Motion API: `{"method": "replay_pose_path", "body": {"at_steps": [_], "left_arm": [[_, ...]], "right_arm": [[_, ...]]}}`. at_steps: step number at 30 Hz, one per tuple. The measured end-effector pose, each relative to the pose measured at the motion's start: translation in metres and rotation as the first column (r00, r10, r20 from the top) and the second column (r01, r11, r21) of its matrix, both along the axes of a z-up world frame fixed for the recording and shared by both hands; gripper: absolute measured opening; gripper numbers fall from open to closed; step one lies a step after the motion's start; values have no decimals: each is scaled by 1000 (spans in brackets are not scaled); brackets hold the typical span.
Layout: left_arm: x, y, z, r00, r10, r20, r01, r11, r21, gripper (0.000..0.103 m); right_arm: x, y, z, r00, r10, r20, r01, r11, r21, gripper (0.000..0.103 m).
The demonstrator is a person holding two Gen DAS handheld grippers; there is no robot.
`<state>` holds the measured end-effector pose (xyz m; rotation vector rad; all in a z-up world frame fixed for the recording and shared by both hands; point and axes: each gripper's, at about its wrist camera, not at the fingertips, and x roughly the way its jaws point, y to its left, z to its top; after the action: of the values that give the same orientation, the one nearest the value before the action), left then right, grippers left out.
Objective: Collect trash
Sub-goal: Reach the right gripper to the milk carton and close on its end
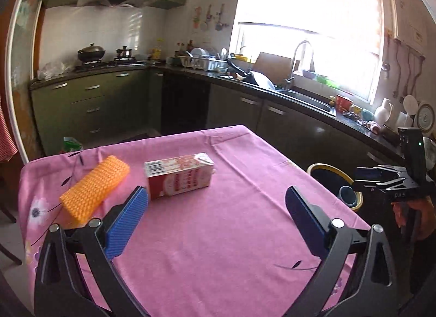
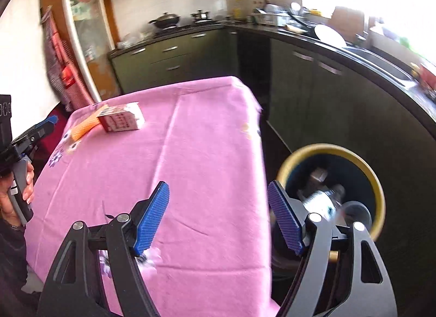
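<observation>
A red and white milk carton [image 1: 179,175] lies on its side on the pink-clothed table [image 1: 218,248]. An orange sponge [image 1: 95,189] rests left of it. My left gripper [image 1: 217,194] is open above the cloth with nothing between its fingers, and its left fingertip is close to the carton's near end. My right gripper [image 2: 218,189] is open and holds nothing, over the table's right edge [image 2: 259,153]. Beside it on the floor stands a dark bin with a yellow rim [image 2: 327,149] holding a plastic bottle [image 2: 321,197] and other trash. The carton [image 2: 121,120] and sponge [image 2: 83,126] lie far left.
The bin [image 1: 335,183] stands right of the table, near the dark kitchen cabinets [image 1: 272,115]. A counter with a sink [image 1: 308,99] and dishes runs behind, and a stove with pots [image 1: 91,54] is at the back left. A person's hand [image 2: 19,180] grips the left tool.
</observation>
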<state>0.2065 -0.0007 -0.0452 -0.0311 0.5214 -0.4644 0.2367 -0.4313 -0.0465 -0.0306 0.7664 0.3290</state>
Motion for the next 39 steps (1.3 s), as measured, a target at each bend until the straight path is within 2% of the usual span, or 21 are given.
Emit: {"method": "replay_pose_path", "body": {"at_steps": [2,4,8,10,14,19,24,26,29,33,39], "left_arm": [[-4,20,-2,1000,20,-1,-20,1000,-5,96],[-12,33,-6,999,31,-7,-31,999,-18,96],[-18,49,-19,998,38,-40,-39,998,-40,96],[-16,51,-22,998,33,-57,-36,997,-62,96],[-12,50,-27,996,-3,-85,-6,995,-102,96],[-9,41,-37,993,-16,-117,8,998,-70,96],[-9,35,-41,992,-24,-122,18,998,-56,96],[-9,34,-43,991,-29,-131,22,998,-53,96],[-10,32,-44,991,-31,-134,25,999,-47,96],[-11,32,-41,992,-33,-125,27,998,-52,96],[-12,33,-40,992,-31,-122,24,998,-55,96]], "right_arm": [[26,33,2,990,138,8,-137,990,-27,74],[52,66,-1,965,262,-4,-262,964,-55,74],[105,119,-13,903,424,-62,-429,895,-120,74],[132,140,-22,876,471,-107,-482,866,-131,76],[171,170,-38,833,535,-142,-553,815,-171,76],[206,203,-55,778,603,-179,-628,757,-179,76],[217,224,-63,740,644,-194,-671,725,-155,76],[219,228,-64,733,650,-201,-678,722,-139,72],[214,228,-63,728,654,-207,-683,719,-129,66],[195,226,-61,719,661,-212,-690,716,-107,63],[163,233,-60,723,661,-198,-687,718,-113,49]]}}
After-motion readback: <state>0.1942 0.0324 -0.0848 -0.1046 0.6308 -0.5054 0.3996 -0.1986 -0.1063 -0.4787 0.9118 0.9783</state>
